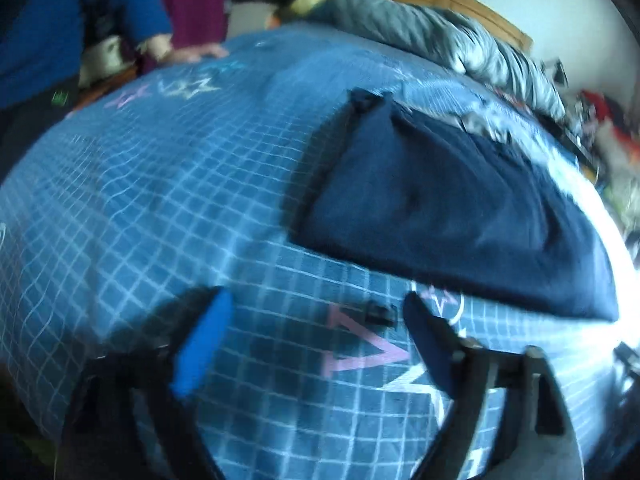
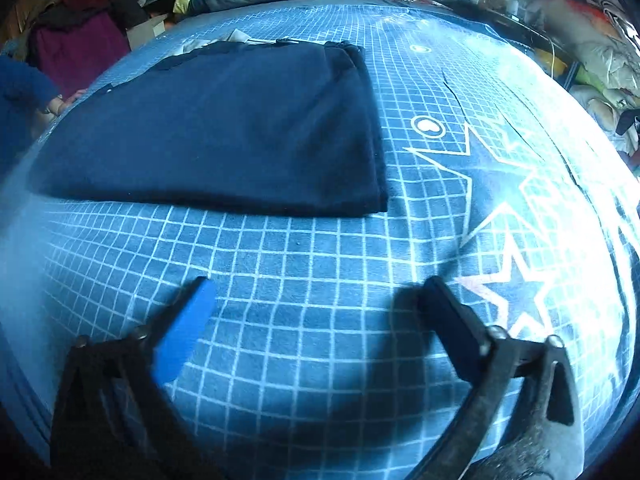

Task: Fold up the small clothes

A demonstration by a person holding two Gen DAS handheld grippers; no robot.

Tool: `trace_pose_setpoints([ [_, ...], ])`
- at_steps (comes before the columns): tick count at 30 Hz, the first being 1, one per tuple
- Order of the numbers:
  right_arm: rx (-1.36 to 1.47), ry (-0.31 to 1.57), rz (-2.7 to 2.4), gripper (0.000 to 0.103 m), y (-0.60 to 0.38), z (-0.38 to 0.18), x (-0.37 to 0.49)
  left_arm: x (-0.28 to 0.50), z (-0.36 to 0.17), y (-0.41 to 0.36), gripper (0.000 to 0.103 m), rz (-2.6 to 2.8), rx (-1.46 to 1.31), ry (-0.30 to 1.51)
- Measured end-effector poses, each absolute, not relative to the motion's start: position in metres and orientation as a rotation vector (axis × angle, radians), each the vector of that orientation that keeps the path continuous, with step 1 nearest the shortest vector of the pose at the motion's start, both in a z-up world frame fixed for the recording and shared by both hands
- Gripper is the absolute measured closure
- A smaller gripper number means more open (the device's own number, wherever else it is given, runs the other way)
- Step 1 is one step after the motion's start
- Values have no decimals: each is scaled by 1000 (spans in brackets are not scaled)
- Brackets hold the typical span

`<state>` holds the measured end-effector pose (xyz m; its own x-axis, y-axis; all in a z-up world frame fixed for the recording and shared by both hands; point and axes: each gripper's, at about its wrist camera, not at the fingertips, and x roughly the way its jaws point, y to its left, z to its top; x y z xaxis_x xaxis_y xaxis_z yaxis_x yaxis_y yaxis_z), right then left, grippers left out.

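Right wrist view: the navy garment (image 2: 224, 128) lies flat as a folded rectangle in the upper left and centre of the frame, on the blue grid-printed bedcover (image 2: 304, 264), with stacked layers showing along its right edge. Its flatness and squared outline suggest that the fold is largely complete. The right tool (image 2: 316, 320) sits at the bottom of the frame with its blue-padded fingers (image 2: 186, 328) spread wide and nothing between them. It is held apart from the garment, over bare bedcover, probably so that the cloth is left undisturbed.

Left wrist view: the same garment (image 1: 452, 212) appears in the centre right of the frame, a dark trapezoid with a small flap turned up at its upper left corner. The left tool (image 1: 316, 344) occupies the lower centre, fingers likewise spread and empty, just short of the garment's near edge. This placement would allow either a final smoothing or a clear exit; which is intended cannot be told.

A crumpled grey quilt (image 1: 432, 28) lies along the far side of the bed. A person's blue sleeve (image 1: 80, 20) and hand (image 1: 192, 54) rest at the bedcover's edge in the upper left, well apart from the garment. The left view is motion-blurred, so fine seams are not legible.
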<state>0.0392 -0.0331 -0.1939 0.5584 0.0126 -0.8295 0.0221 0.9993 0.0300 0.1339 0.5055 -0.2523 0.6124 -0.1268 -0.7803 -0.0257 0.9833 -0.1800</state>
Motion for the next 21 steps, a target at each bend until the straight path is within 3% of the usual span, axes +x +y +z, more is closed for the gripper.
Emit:
trace_pose_setpoints([
  [2,50,969,-4,0,-33,-197,42,135,-253,493,0,-53,-87,940],
  [21,92,957,32,0,-38,-196,39,150,-258,502,0,-96,-164,936],
])
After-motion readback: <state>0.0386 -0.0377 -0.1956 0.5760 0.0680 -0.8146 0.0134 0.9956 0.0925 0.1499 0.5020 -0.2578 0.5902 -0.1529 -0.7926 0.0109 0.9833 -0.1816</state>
